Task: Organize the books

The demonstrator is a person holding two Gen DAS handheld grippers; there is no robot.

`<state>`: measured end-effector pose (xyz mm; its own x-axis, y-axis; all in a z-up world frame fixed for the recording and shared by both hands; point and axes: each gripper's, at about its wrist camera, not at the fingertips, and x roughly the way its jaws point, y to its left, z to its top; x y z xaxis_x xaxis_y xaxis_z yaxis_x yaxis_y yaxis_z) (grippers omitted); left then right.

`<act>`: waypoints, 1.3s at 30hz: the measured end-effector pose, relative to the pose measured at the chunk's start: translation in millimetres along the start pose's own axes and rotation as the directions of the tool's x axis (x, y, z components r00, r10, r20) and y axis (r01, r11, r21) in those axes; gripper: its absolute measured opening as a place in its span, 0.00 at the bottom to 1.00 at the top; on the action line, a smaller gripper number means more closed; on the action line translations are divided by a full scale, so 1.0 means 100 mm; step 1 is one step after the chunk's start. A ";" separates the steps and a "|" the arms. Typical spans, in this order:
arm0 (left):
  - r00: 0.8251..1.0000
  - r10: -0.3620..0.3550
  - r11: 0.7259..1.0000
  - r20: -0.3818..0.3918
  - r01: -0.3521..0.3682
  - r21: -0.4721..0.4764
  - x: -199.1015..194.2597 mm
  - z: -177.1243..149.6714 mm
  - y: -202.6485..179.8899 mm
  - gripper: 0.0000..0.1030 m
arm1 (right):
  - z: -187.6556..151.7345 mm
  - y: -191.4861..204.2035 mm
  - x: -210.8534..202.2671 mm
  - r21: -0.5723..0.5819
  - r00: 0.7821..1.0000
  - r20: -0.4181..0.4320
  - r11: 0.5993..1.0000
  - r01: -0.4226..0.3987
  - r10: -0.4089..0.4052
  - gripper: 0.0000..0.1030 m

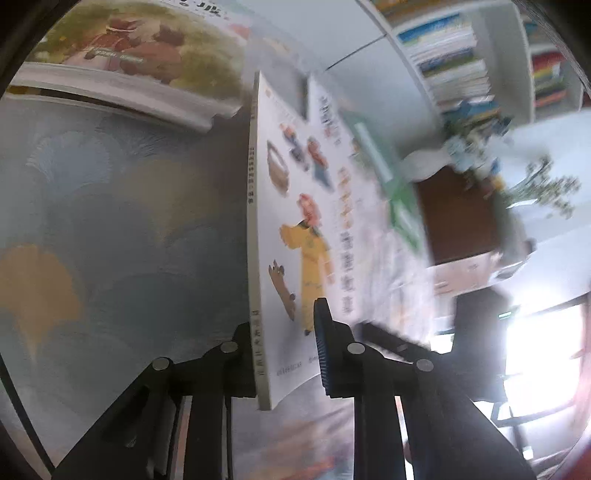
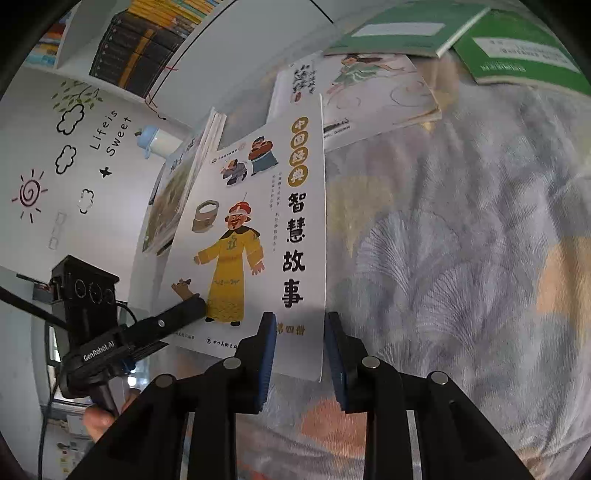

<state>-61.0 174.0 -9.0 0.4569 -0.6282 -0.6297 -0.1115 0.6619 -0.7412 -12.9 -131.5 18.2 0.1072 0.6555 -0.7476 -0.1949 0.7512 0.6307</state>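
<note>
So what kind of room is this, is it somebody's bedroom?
Probably a child's room or reading corner. A white bookshelf packed with books stands by a wall with sun-and-cloud stickers, and picture books such as the white storybook lie over a leaf-patterned cloth, maybe a bedspread.

Grippers: two, the left gripper (image 1: 284, 347) and the right gripper (image 2: 301, 350).
White picture book with a yellow-robed figure: one (image 2: 255, 236), held upright.
Illustrated book with a green-robed figure: one (image 2: 373, 92), lying on the cloth.
Green-covered books: two, the nearer (image 2: 402, 29) and the farther (image 2: 524, 51).
Book with a brown-and-green painted cover: one (image 1: 140, 55), at the left edge of the held book.
Leaf-patterned cloth: one (image 2: 461, 240).
Shelved books on the white shelving: several rows (image 1: 450, 55); individual volumes too blurred to count.
Wall cloud drawings: four (image 2: 70, 118).
Wall sun drawing: one (image 2: 29, 194).
Hand in view: one (image 2: 98, 421).
</note>
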 end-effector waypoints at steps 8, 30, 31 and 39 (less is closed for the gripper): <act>0.970 -0.241 0.963 0.022 0.242 -0.121 -0.06 0.16 -0.09 0.17 | -0.16 -0.44 -0.30 0.170 0.975 0.007 0.960 -0.221 0.223 0.55; 0.997 0.033 0.976 -0.066 -0.018 0.216 0.00 0.15 -0.59 0.17 | 0.05 0.19 -0.59 -0.143 0.994 0.096 0.989 -0.043 0.057 0.18; 0.998 0.025 0.973 -0.060 -0.010 0.229 -0.01 0.17 -0.64 0.17 | 0.07 0.20 -0.65 -0.155 0.993 0.100 0.987 -0.041 0.057 0.18; 0.999 -0.038 0.953 -0.008 0.038 0.301 -0.17 0.41 -0.92 0.18 | 0.14 0.51 -1.05 -0.266 0.983 0.181 0.964 0.023 0.027 0.19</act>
<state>-21.8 140.3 79.5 0.4536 -0.6559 -0.6033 0.1769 0.7298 -0.6604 -20.8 -160.9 131.6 0.2762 0.6787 -0.6805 -0.4446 0.7180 0.5355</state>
